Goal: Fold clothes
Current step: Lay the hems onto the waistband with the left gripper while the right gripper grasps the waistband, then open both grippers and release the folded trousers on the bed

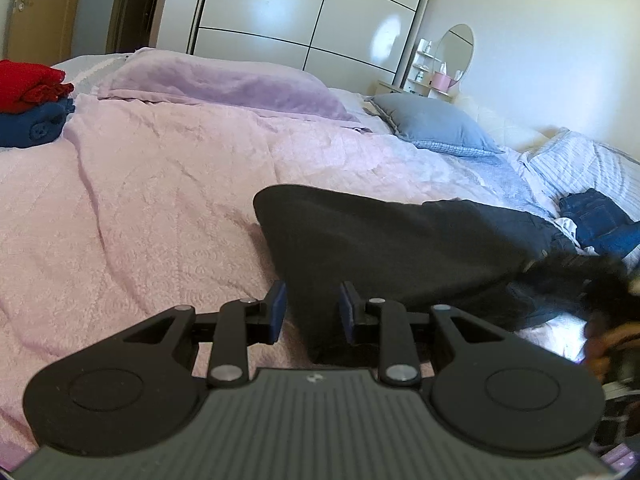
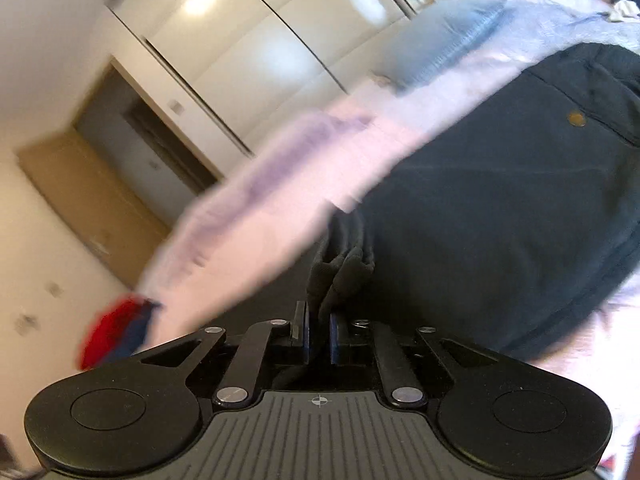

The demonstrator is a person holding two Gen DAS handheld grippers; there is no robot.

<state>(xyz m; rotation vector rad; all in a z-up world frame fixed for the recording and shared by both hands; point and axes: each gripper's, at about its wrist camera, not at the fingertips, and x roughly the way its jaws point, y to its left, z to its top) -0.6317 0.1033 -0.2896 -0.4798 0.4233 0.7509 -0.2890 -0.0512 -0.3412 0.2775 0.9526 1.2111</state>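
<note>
- Here the dark garment [image 1: 384,240] lies spread on the pink bedspread [image 1: 140,200], near the front edge of the bed, with a brown button [image 2: 576,118] showing on it in the right wrist view
- The left gripper [image 1: 312,308] hovers at the garment's near corner with its blue pads [image 1: 277,304] parted; the cloth edge sits between them, but I cannot see the pads pressing on it
- The right gripper [image 2: 318,338] has its jaws drawn nearly together on a bunched fold of the same dark cloth, which pokes up between the pads
- The fabric looks soft, limp and fairly thick, so it should drape and sag rather than hold a shape; it seems light enough to lift by an edge
- Best holds are likely the corners or hems, pinching a doubled edge so it does not slip
- A folded red and blue stack [image 1: 32,104] sits at the far left of the bed, and unfolded jeans [image 1: 596,220] wait to the right
</note>
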